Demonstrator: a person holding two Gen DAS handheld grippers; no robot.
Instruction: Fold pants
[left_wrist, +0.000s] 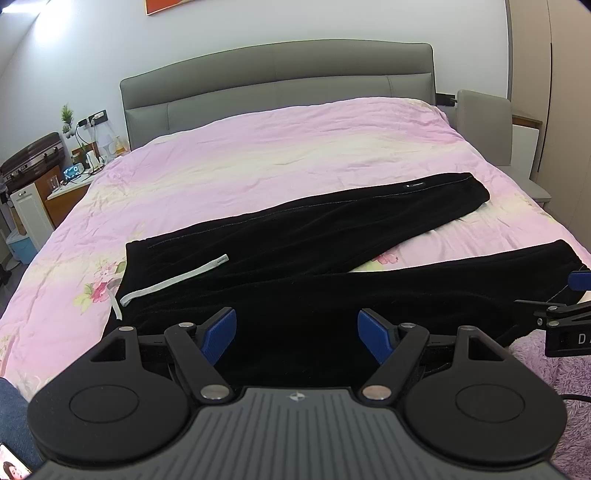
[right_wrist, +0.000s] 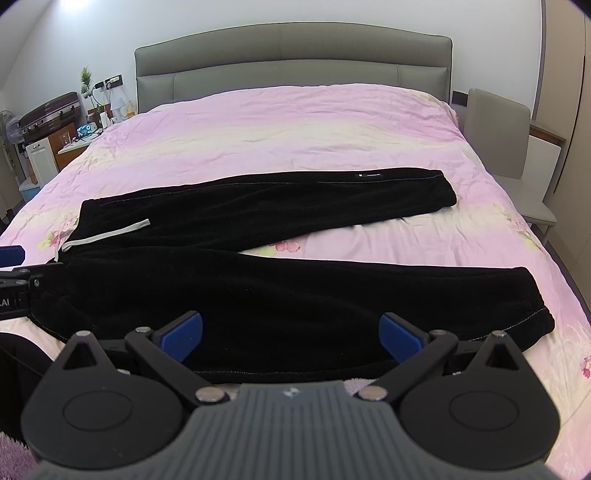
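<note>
Near edge of the black pants (left_wrist: 295, 295) is hidden behind the left gripper (left_wrist: 296, 334) body; the same edge is partly covered by the right gripper (right_wrist: 290, 338). Nightstand clutter (left_wrist: 79, 168) is too small to be identified. A phone screen (left_wrist: 13, 467) is cut off at the corner.

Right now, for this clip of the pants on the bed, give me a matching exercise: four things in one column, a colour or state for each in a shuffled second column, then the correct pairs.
Things
1. pants
2. bedspread
3. headboard
4. left gripper

Descriptions
A. grey, padded
B. open, holding nothing
C. black, spread flat with the legs apart
D. pink with flower prints

Pairs: 1-C, 2-D, 3-A, 4-B
</note>
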